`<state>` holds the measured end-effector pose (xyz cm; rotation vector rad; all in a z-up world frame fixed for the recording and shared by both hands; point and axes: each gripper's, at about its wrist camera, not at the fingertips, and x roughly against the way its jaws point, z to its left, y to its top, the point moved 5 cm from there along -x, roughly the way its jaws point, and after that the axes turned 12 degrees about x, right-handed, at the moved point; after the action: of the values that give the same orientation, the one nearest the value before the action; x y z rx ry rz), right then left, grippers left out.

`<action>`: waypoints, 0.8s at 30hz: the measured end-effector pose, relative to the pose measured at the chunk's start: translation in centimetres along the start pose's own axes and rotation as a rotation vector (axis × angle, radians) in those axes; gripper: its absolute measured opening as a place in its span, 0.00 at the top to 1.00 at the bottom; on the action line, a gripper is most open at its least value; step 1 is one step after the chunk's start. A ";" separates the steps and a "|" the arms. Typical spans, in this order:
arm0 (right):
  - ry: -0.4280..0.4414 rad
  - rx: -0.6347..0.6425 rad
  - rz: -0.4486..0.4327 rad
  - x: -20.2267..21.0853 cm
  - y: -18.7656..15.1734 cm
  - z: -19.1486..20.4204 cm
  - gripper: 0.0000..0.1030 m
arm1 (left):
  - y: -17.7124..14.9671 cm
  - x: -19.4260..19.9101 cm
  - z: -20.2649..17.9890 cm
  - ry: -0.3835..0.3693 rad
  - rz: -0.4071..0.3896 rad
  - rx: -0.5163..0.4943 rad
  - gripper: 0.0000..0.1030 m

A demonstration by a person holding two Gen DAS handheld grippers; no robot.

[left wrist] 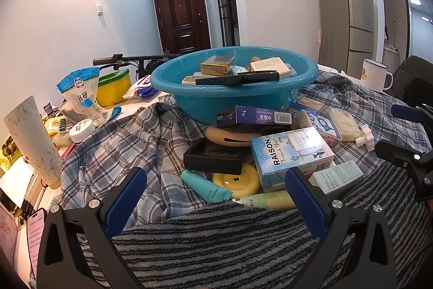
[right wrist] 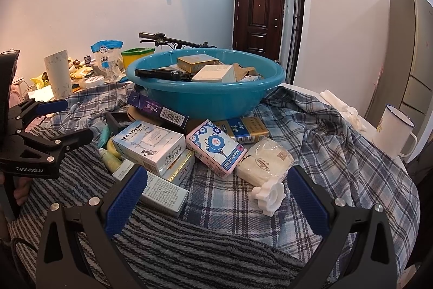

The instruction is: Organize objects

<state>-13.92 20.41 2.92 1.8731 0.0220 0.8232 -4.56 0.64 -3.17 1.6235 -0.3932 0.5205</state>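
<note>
Closest in, both claws hang over a striped fuzzy cloth (right wrist: pixel 216 248). The left gripper (left wrist: pixel 216 194) has its two blue fingers spread wide apart, and nothing is between them. The right gripper (right wrist: pixel 216 191) is spread wide too, and it holds nothing.

Just past the right claw lies a white knob (right wrist: pixel 268 194), touching a soft white packet (right wrist: pixel 266 161). Both sit a bit to the right of the middle between its fingers. A pale grey box (right wrist: pixel 162 192) lies by its left finger, with its long side running across the view, left to right.

Just past the left claw lie a teal tube (left wrist: pixel 205 187), a yellow round thing (left wrist: pixel 238 180) and a blue RAISON box (left wrist: pixel 292 153). The box is a little to the right, and its long side points away and to the right.

Farther back stands the blue basin (right wrist: pixel 205 102) on a plaid cloth (right wrist: pixel 324 140), already part full of boxes. It looks like the loose things belong in there. The right claw seems nearer the knob, though the bent lens makes this hard to judge.
</note>
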 end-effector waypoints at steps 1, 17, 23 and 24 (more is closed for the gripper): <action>0.000 -0.001 -0.005 0.1 0.0 0.0 0.00 | 0.0 0.0 0.0 -0.001 -0.001 0.001 0.00; 0.024 -0.006 0.045 -0.9 -0.4 0.0 0.00 | 0.0 0.0 0.2 -0.004 0.007 0.017 0.00; 0.010 -0.002 0.065 -1.2 -0.5 0.0 0.00 | 0.0 -0.4 0.3 -0.009 0.024 0.024 0.00; 0.011 -0.003 0.065 -1.2 -0.5 0.0 0.00 | 0.0 -0.4 0.3 -0.011 0.030 0.029 0.00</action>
<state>-14.69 20.20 1.89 1.8743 -0.0340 0.8778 -4.88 0.28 -3.45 1.6512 -0.4202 0.5418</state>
